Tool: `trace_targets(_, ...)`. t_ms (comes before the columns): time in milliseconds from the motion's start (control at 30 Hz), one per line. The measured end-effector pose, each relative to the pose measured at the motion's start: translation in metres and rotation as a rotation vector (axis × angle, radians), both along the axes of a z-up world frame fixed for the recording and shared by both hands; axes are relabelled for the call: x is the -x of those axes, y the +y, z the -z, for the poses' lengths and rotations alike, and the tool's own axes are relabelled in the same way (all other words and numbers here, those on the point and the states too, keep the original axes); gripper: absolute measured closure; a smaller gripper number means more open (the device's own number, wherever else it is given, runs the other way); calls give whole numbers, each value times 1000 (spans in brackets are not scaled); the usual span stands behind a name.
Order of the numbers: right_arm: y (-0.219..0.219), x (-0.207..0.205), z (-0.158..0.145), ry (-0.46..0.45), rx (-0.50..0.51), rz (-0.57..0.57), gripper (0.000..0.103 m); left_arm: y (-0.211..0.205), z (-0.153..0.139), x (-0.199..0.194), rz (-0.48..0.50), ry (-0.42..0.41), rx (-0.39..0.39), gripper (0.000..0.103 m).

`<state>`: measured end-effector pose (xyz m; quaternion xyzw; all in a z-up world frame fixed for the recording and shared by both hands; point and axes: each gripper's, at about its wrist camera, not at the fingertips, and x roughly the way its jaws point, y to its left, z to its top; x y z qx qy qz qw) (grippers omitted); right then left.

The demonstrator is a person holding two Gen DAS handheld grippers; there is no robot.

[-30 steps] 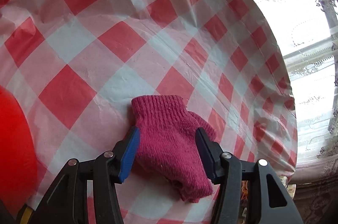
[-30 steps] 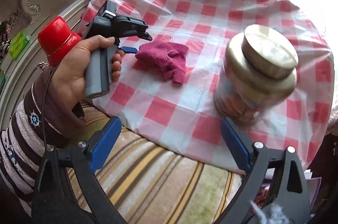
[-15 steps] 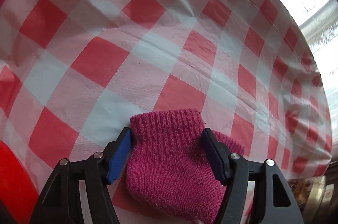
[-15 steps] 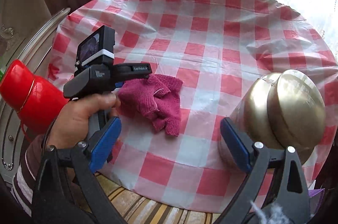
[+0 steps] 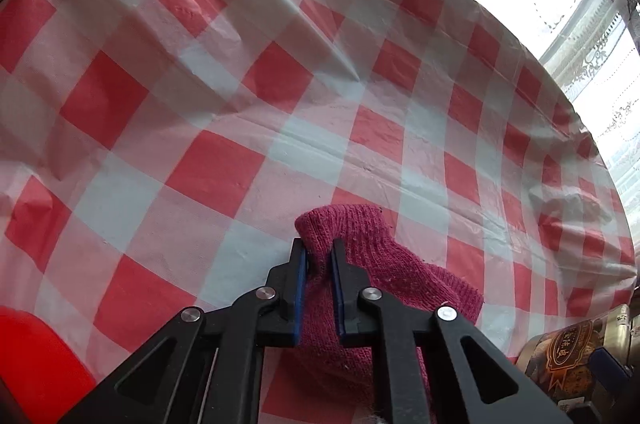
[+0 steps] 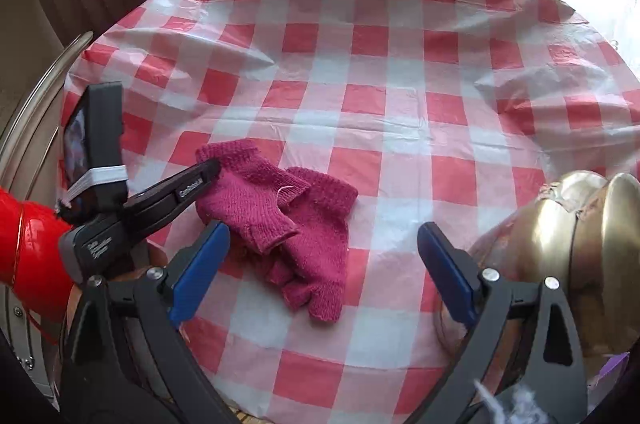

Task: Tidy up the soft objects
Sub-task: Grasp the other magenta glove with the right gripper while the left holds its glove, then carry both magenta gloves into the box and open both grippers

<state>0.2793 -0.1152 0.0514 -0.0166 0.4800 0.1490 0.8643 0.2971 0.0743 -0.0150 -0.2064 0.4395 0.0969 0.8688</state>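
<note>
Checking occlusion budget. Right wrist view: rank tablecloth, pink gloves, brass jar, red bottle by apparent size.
1. tablecloth
2. brass jar, inflated by nearness
3. pink gloves
4. red bottle, cut off by the frame

Jar versus gloves is close.

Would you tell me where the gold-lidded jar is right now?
In the right wrist view the gold-lidded jar sits at the table's near right edge, just right of the open right gripper and apart from the pink gloves.

Two magenta knitted fingerless gloves (image 6: pixel 280 220) are lying overlapped on the checked table (image 6: pixel 400 71). The upper one's ribbed cuff (image 5: pixel 340 228) is bunching upward, pinched; the lower glove's finger openings are pointing toward the near table edge.
</note>
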Motion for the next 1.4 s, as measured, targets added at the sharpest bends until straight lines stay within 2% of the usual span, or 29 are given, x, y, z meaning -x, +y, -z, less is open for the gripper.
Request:
trace_targets(200, 24, -25, 25, 40, 45, -20, 7, 7, -27, 10, -84, -99, -176, 91)
trace_targets(333, 31, -46, 49, 99, 54, 6, 7, 15, -40, 20, -138, -152, -243, 91)
trace_targets(500, 42, -69, 79, 173, 63, 18, 7, 19, -43, 22, -128, -177, -208, 91)
trace_targets(667, 50, -84, 104, 212, 79, 13, 8, 18, -42, 26, -100, -211, -136, 91)
trace_targets(700, 51, -83, 104, 184, 94, 10, 9, 18, -44, 26, -97, -219, -124, 91)
trace_targets(767, 56, -81, 103, 139, 139, -10, 28, 17, -47, 28, -94, -239, -115, 91)
trace_targets(800, 56, -79, 101, 126, 138, -17, 36, 16, -48, 29, -91, -247, -117, 91)
trace_targets(833, 54, -79, 97, 122, 126, -20, 65, 15, -50, 30, -90, -254, -117, 91)
trace_targets(867, 50, -79, 94, 144, 88, -22, 71, 15, -51, 31, -92, -261, -116, 91)
trace_targets(933, 42, -76, 85, 152, 25, -22, 71, 14, -55, 34, -92, -277, -115, 91)
trace_targets(1167, 31, -36, 26, 9, 0, -57, 71, 10, -79, 51, -72, -343, -85, 91)
trace_targets(1400, 0, 18, -38, -105, -73, -90, 71, 0, -121, 84, -39, -426, -55, 91)
